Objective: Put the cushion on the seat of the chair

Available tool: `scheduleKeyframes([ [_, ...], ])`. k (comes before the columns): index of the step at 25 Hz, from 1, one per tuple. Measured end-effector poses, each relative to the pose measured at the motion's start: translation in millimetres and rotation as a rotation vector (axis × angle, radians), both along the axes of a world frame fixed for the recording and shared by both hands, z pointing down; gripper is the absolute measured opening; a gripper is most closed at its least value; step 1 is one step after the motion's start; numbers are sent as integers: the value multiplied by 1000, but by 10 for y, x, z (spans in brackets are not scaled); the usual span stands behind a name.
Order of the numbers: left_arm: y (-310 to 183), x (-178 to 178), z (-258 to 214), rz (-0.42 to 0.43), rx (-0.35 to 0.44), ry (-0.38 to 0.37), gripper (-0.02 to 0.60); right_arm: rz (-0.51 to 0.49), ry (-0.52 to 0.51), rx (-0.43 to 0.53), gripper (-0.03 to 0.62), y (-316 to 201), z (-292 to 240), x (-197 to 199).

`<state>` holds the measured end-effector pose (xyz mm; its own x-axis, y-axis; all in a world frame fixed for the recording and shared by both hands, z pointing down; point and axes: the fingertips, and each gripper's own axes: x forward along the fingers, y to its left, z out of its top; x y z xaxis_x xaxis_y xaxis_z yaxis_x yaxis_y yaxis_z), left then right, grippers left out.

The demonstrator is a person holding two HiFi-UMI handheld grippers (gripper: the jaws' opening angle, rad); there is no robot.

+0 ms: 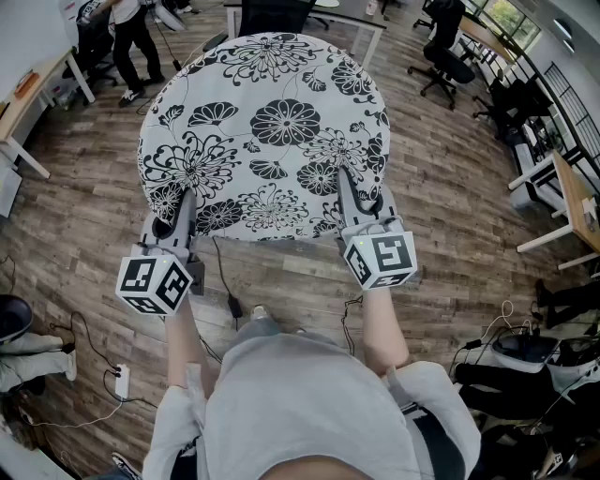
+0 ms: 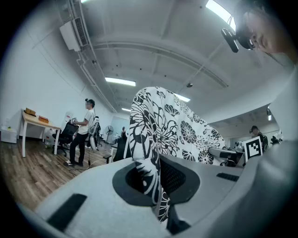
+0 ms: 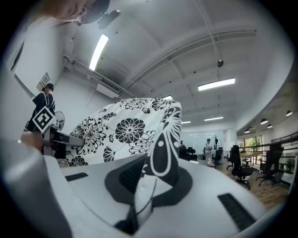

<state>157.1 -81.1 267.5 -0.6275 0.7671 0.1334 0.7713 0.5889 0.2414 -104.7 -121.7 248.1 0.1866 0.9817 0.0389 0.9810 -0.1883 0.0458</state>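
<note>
A round white cushion [image 1: 272, 122] with black flower print hangs flat in front of me, held by its near edge. My left gripper [image 1: 185, 202] is shut on the cushion's near left rim, my right gripper [image 1: 345, 183] on its near right rim. In the left gripper view the fabric edge [image 2: 151, 139] is pinched in the left gripper [image 2: 149, 181]. The right gripper view shows the same fold [image 3: 165, 139] clamped in the right gripper [image 3: 156, 172]. A black office chair [image 1: 274, 14] stands just beyond the cushion; its seat is hidden behind it.
Wooden floor all round, with cables [image 1: 230, 300] and a power strip [image 1: 122, 380] near my feet. A person [image 1: 131, 37] stands by a desk [image 1: 28, 94] at the upper left. More office chairs [image 1: 445, 52] and white tables [image 1: 572, 202] line the right side.
</note>
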Motion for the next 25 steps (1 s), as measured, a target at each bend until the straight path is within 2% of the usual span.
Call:
scheduleKeyframes([
  [25, 6, 14, -31, 35, -32, -19, 17, 22, -4, -31, 20, -11, -5, 32],
])
